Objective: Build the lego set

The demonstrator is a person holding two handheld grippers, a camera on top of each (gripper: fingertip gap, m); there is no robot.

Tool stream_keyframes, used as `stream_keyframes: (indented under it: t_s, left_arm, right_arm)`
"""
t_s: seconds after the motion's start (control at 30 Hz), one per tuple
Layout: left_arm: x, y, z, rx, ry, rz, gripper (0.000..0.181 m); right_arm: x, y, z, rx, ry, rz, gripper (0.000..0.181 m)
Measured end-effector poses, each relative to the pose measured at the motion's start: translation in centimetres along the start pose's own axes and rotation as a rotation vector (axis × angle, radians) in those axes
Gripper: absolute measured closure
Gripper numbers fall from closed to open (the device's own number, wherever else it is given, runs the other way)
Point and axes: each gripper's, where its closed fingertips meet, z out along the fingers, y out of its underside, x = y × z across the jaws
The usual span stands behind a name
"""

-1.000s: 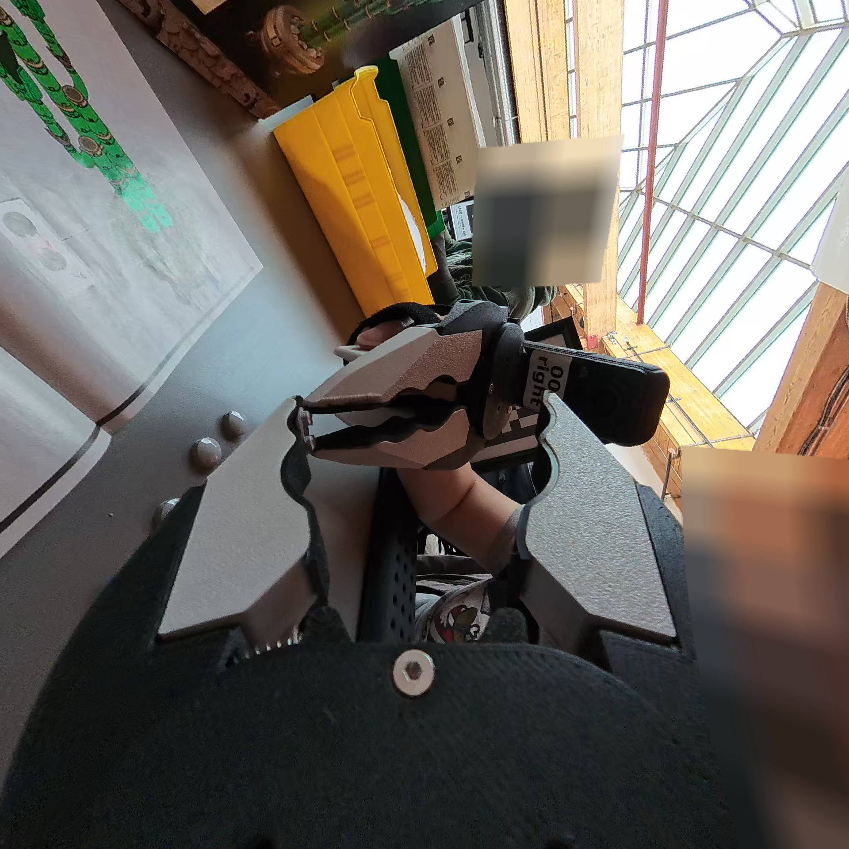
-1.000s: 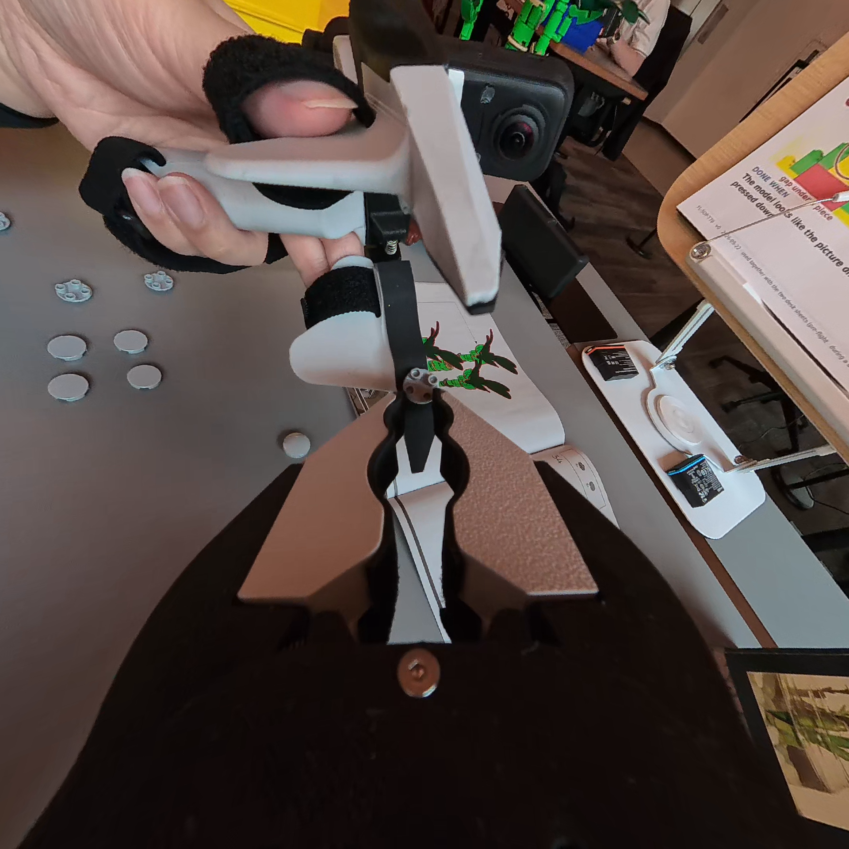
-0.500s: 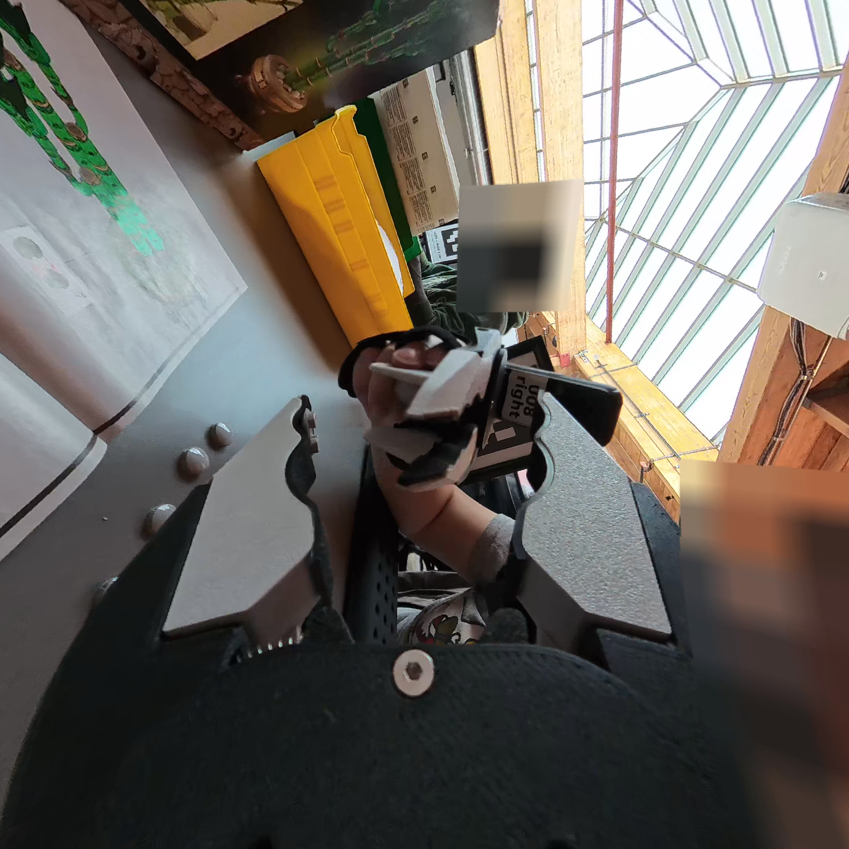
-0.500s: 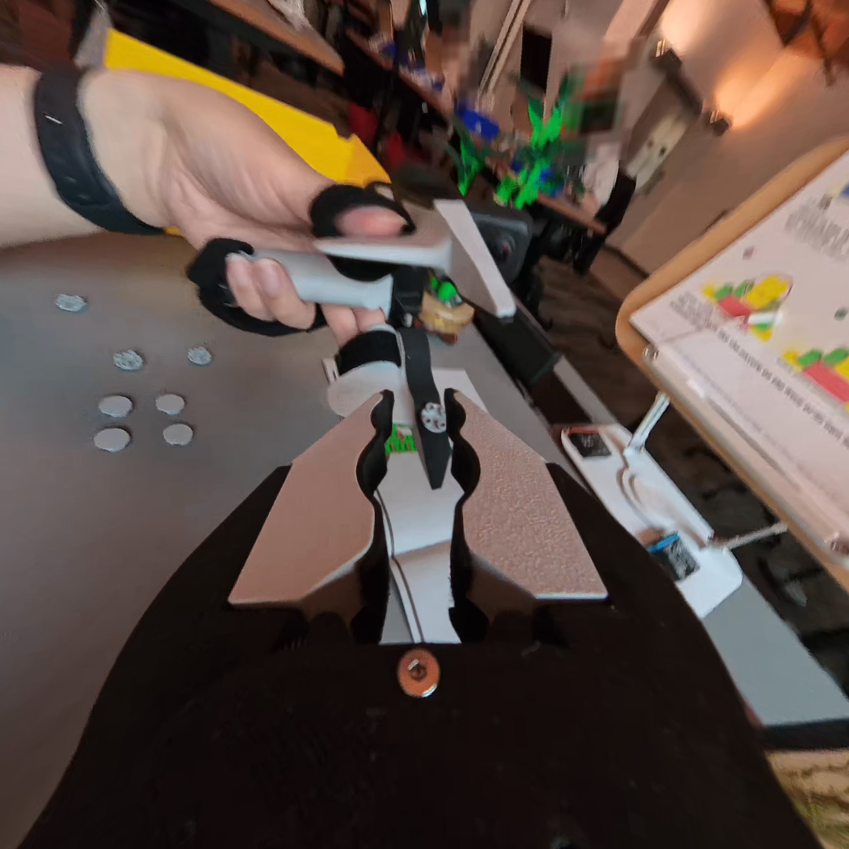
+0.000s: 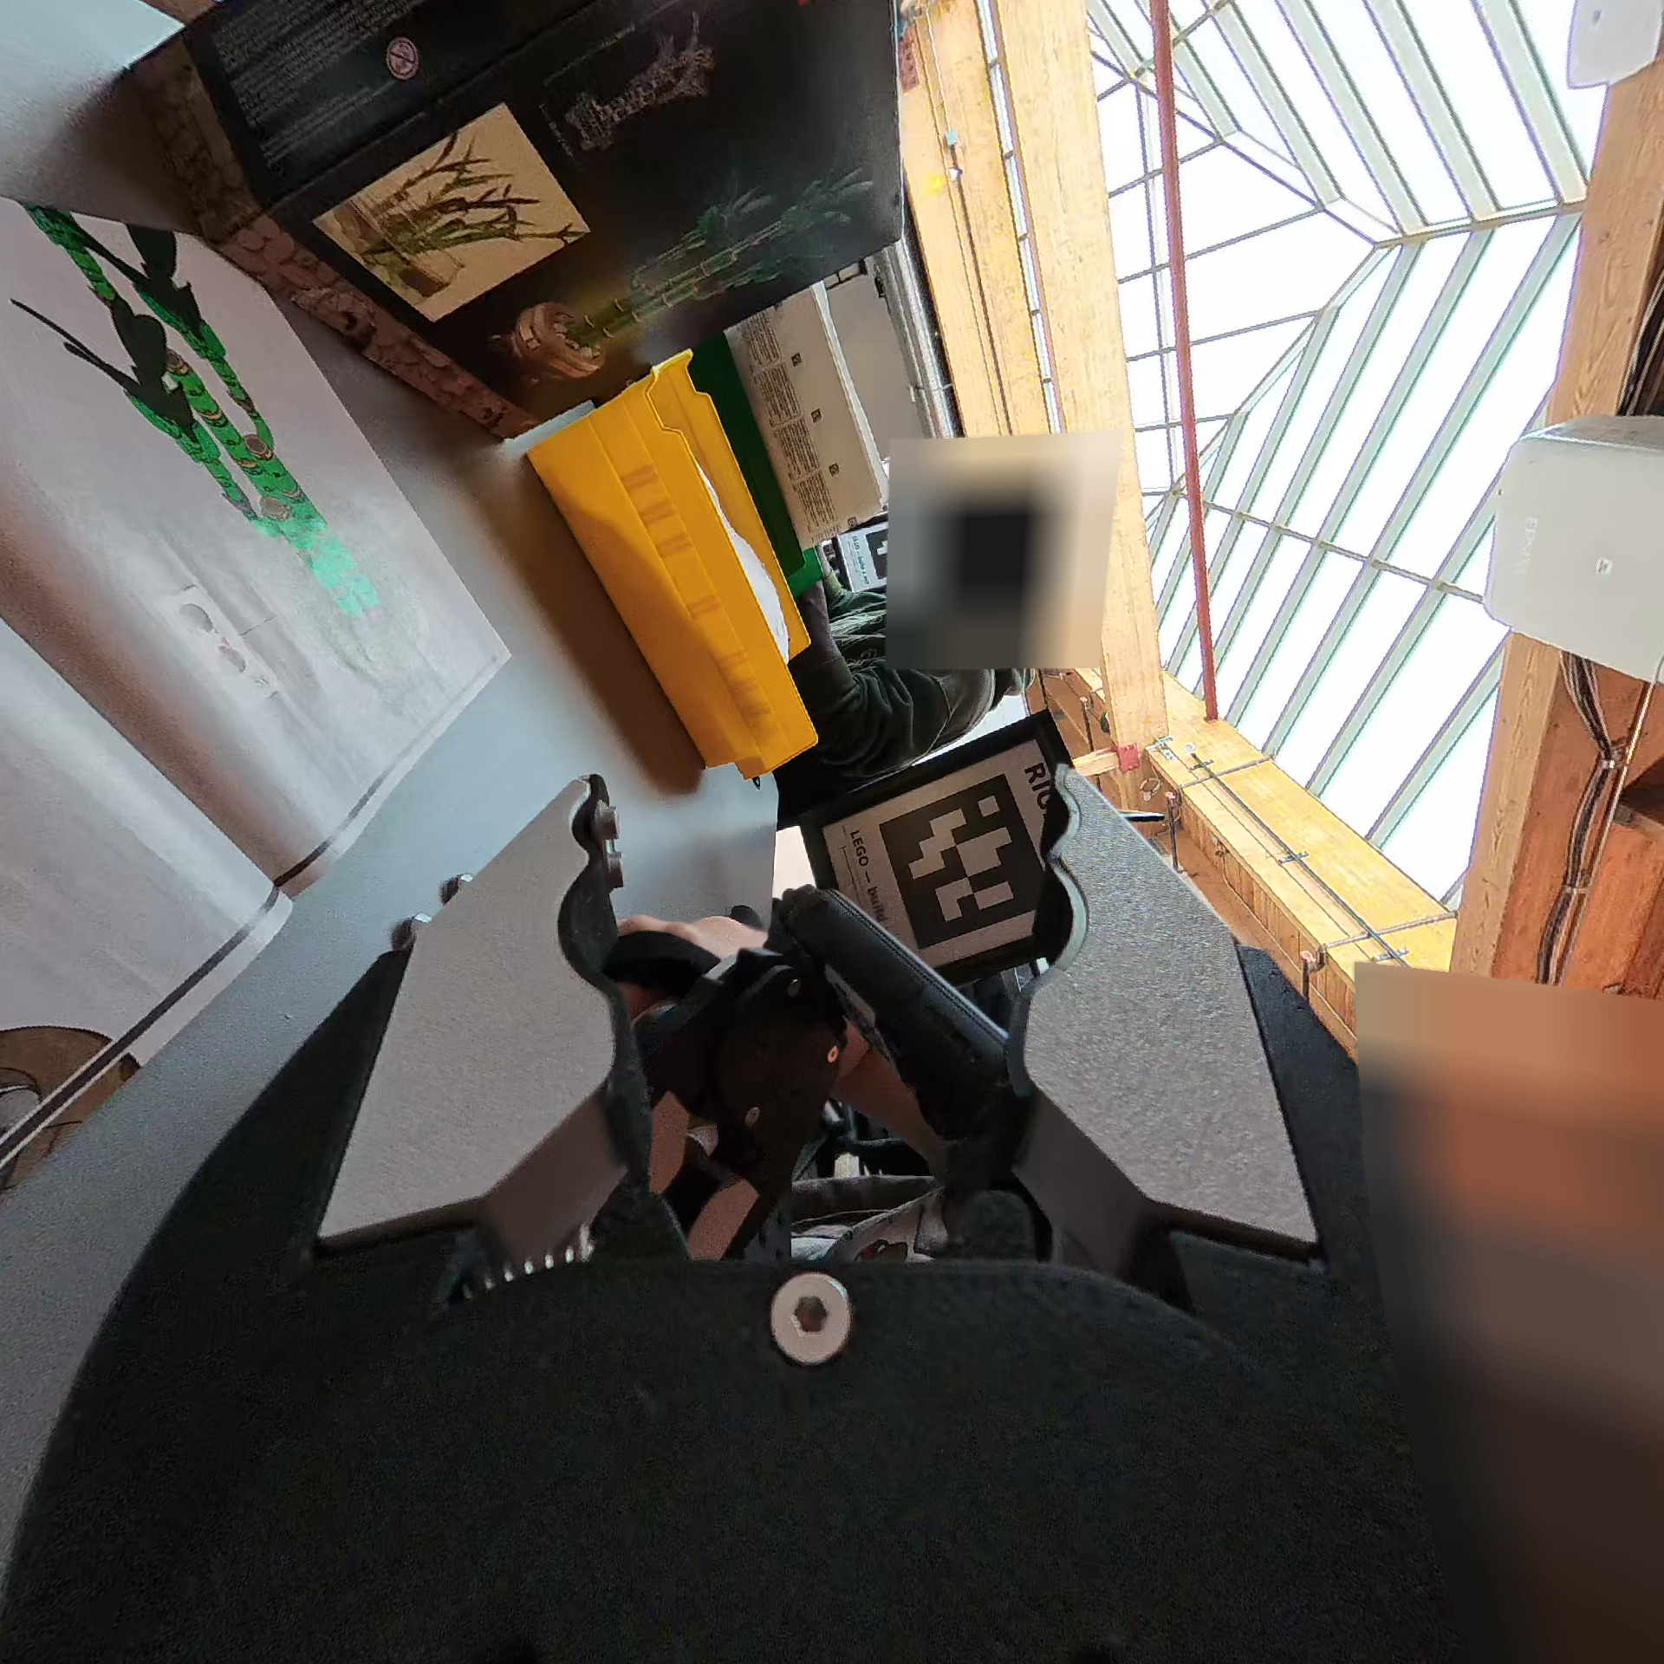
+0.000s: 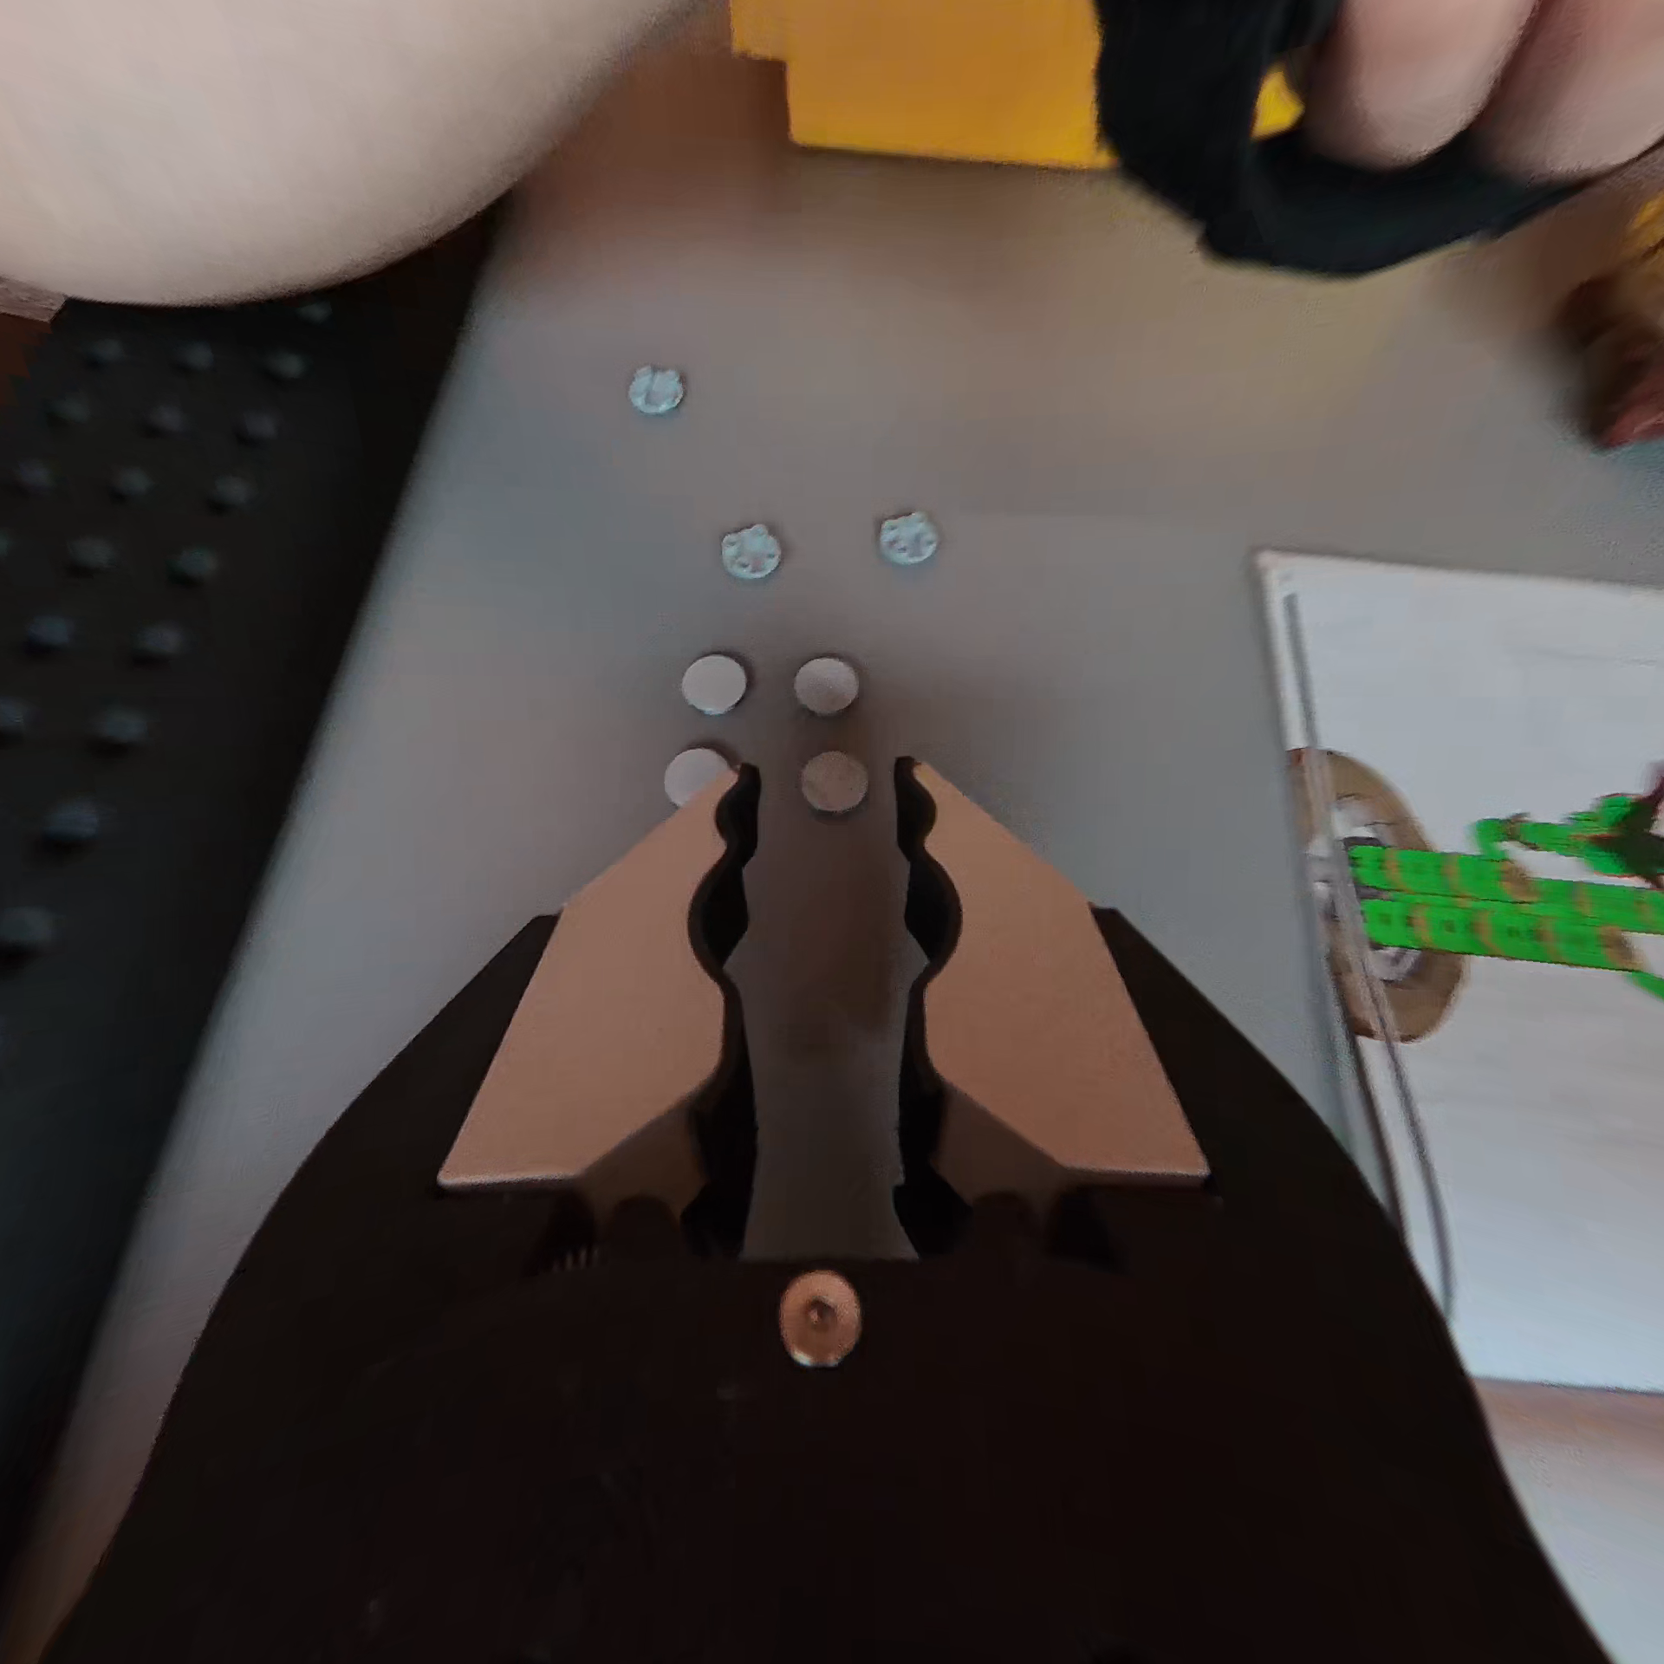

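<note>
My right gripper (image 6: 827,773) is open and hovers low over the grey table (image 6: 1080,450). A flat grey round tile (image 6: 836,782) lies just ahead between its fingertips, and neither pad touches it. Three more round tiles (image 6: 714,684) lie around it, and three pale studded round pieces (image 6: 751,551) lie farther on. My left gripper (image 5: 824,801) is wide open, tipped on its side above the table. A small grey studded piece (image 5: 609,842) shows at the inner tip of its left finger, far from the other finger. The right gripper (image 5: 792,1044) shows below it.
A yellow bin (image 5: 675,576) stands at the table's far edge and also shows in the right wrist view (image 6: 936,81). An open instruction booklet (image 6: 1486,900) lies to the right. A black studded mat (image 6: 135,630) lies to the left. A forearm (image 6: 270,135) crosses overhead. A dark set box (image 5: 540,180) stands behind.
My right gripper drew back from the left finger's tip, opened, left the small grey piece there, and swung down over the round tiles. My left gripper stayed wide open.
</note>
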Motion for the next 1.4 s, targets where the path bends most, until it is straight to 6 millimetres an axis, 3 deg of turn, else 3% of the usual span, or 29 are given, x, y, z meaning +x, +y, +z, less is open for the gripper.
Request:
stream_keyframes:
  t_s: [0.4,1.07,1.13,1.4]
  left_arm:
    - [0.4,0.3,0.5,-0.013,-0.005,0.011,0.086]
    - [-0.5,0.4,0.8,-0.02,-0.034,0.001,0.089]
    - [-0.6,0.5,0.9,-0.023,-0.032,-0.001,0.09]
    - [-0.3,0.6,1.2,-0.032,-0.024,0.003,0.091]
  right_arm:
    - [0.1,0.7,1.4,-0.054,-0.045,-0.052,0.156]
    - [0.0,1.0,1.2,-0.131,-0.146,-0.09,0.156]
    - [-0.5,1.2,1.0,-0.169,-0.188,-0.118,0.148]
    - [0.4,1.1,0.8,-0.253,-0.135,-0.238,0.154]
